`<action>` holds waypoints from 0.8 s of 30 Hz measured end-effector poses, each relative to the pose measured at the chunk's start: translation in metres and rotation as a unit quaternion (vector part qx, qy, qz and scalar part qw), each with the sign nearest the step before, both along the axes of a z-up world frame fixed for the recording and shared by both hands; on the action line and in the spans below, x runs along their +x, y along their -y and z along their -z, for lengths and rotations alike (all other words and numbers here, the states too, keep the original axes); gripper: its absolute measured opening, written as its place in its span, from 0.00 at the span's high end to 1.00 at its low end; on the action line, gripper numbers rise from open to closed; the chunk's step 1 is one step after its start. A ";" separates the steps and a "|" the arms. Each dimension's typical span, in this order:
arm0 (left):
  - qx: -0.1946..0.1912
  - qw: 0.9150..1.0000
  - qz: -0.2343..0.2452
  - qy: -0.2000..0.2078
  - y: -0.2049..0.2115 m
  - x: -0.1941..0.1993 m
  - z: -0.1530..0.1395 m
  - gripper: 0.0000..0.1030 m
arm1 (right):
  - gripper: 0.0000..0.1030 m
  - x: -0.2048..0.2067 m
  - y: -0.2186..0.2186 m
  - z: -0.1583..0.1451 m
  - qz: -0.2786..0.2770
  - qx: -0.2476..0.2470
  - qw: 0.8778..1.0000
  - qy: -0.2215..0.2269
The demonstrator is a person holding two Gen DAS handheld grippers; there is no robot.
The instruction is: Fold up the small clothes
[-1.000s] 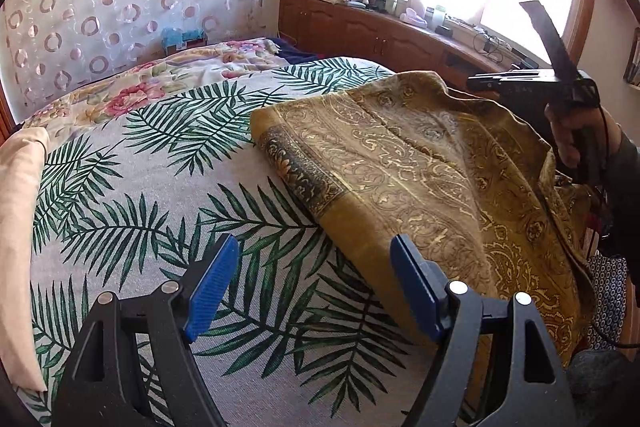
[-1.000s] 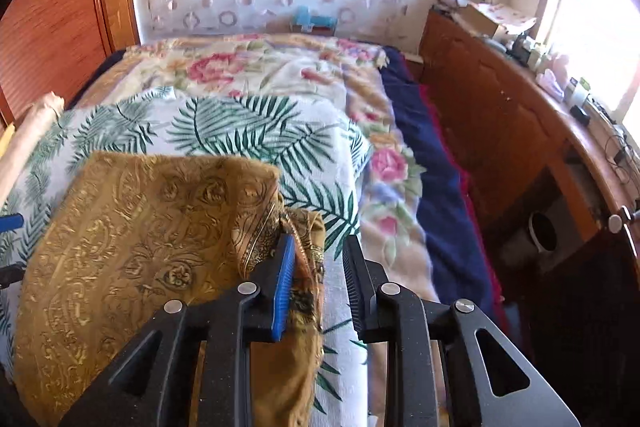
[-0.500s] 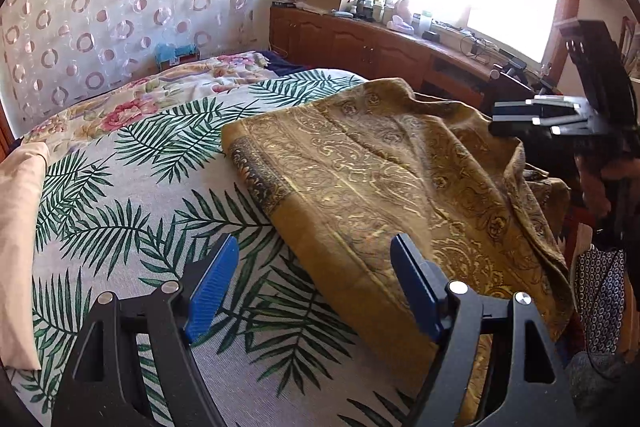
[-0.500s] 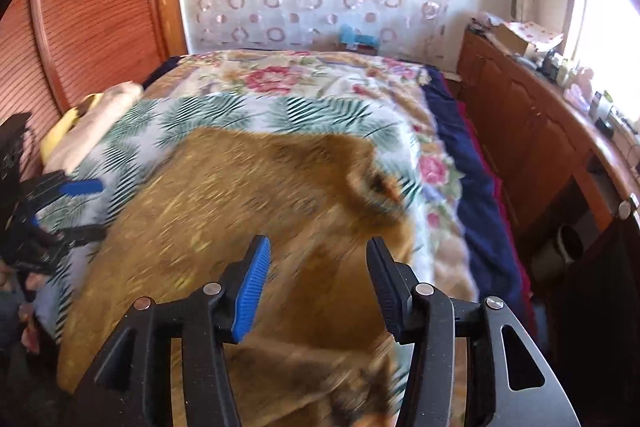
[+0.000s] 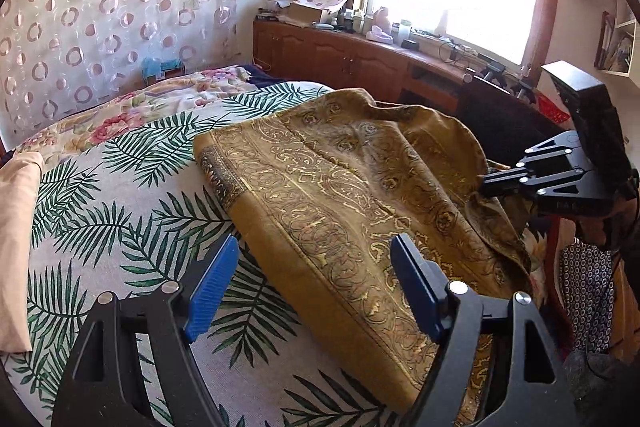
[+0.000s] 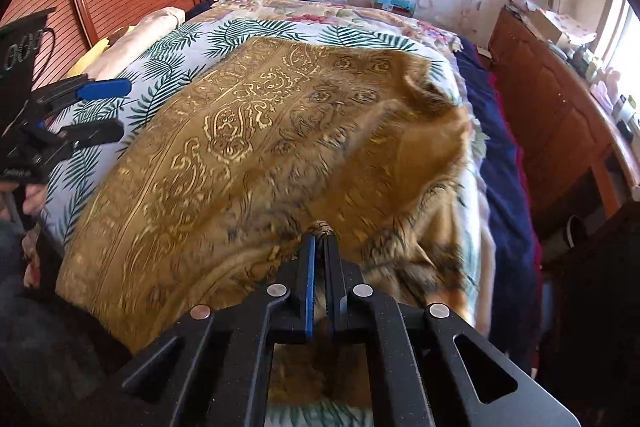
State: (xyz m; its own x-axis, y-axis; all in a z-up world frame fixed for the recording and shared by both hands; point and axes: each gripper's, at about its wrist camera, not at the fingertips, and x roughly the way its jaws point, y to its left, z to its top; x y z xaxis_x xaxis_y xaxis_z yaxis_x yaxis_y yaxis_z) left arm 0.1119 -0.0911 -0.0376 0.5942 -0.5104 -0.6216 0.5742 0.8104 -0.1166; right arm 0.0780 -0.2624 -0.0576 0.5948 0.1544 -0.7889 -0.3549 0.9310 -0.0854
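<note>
A mustard-gold patterned cloth (image 5: pixel 344 195) lies folded on the palm-leaf bedspread (image 5: pixel 108 223); it also shows in the right wrist view (image 6: pixel 248 147). My left gripper (image 5: pixel 312 287) is open and empty, hovering above the cloth's near left edge. My right gripper (image 6: pixel 319 247) is shut on a bunched edge of the cloth at its near right side. In the left wrist view the right gripper (image 5: pixel 486 186) pinches the cloth's right edge. In the right wrist view the left gripper (image 6: pixel 112 109) is open beside the cloth's left side.
A floral quilt (image 5: pixel 160 107) covers the far end of the bed. A cream pillow (image 5: pixel 16 227) lies along the left edge. A wooden cabinet (image 5: pixel 352 63) with clutter stands under the window. A navy blanket (image 6: pixel 500 155) hangs down the bed's right side.
My right gripper opened half a second ago and has now closed on the cloth's near right edge. The left gripper stayed open and shifted slightly as the cloth spread flatter.
</note>
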 end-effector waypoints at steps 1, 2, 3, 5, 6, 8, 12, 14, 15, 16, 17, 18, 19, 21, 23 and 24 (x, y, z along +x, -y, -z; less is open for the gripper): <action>-0.002 1.000 0.001 0.001 0.000 0.000 -0.001 0.23 | 0.98 -0.007 0.002 -0.004 0.004 -0.005 1.000 0.003; -0.005 1.000 0.002 0.001 -0.001 -0.001 -0.001 0.23 | 0.98 -0.014 0.008 -0.007 0.010 -0.010 1.000 0.004; -0.006 1.000 0.003 0.002 -0.001 -0.001 -0.002 0.23 | 0.98 -0.022 0.015 -0.011 0.017 -0.013 1.000 0.004; -0.007 1.000 0.003 0.003 0.000 -0.002 -0.002 0.23 | 0.99 -0.038 0.029 -0.017 0.030 -0.019 0.999 0.006; -0.008 1.000 0.004 0.003 0.000 -0.001 -0.002 0.23 | 1.00 -0.046 0.037 -0.020 0.041 -0.023 0.999 0.004; -0.010 1.000 0.006 0.002 0.000 -0.001 -0.001 0.23 | 1.00 -0.059 0.045 -0.023 0.062 -0.031 0.998 -0.002; -0.008 1.000 0.002 -0.001 0.001 0.004 0.002 0.23 | 1.00 -0.069 0.062 -0.032 0.100 -0.017 0.995 0.004; -0.006 1.000 -0.004 -0.004 0.000 0.007 0.003 0.23 | 1.00 -0.064 0.065 -0.039 0.108 -0.006 0.994 0.020; -0.005 1.000 -0.006 -0.005 0.000 0.009 0.003 0.23 | 0.99 -0.057 0.064 -0.042 0.109 -0.001 0.994 0.030; -0.003 1.000 -0.009 -0.005 -0.001 0.009 0.004 0.23 | 0.99 -0.050 0.061 -0.045 0.106 0.001 0.994 0.040; -0.001 1.000 -0.012 -0.006 -0.001 0.011 0.004 0.23 | 0.99 -0.046 0.057 -0.046 0.102 0.003 0.994 0.048; 0.000 1.000 -0.016 -0.007 -0.002 0.013 0.004 0.23 | 0.98 -0.039 0.053 -0.047 0.096 0.006 0.994 0.056; 0.001 1.000 -0.018 -0.008 -0.002 0.015 0.005 0.23 | 0.96 -0.032 0.050 -0.047 0.088 0.009 0.994 0.062; 0.005 1.000 -0.025 -0.010 -0.002 0.020 0.006 0.23 | 0.90 -0.010 0.041 -0.046 0.070 0.013 0.995 0.074; 0.008 0.999 -0.030 -0.011 0.000 0.024 0.006 0.23 | 0.81 0.012 0.035 -0.042 0.056 0.013 0.995 0.081; 0.011 0.999 -0.034 -0.012 0.001 0.026 0.006 0.23 | 0.76 0.026 0.032 -0.039 0.048 0.015 0.995 0.082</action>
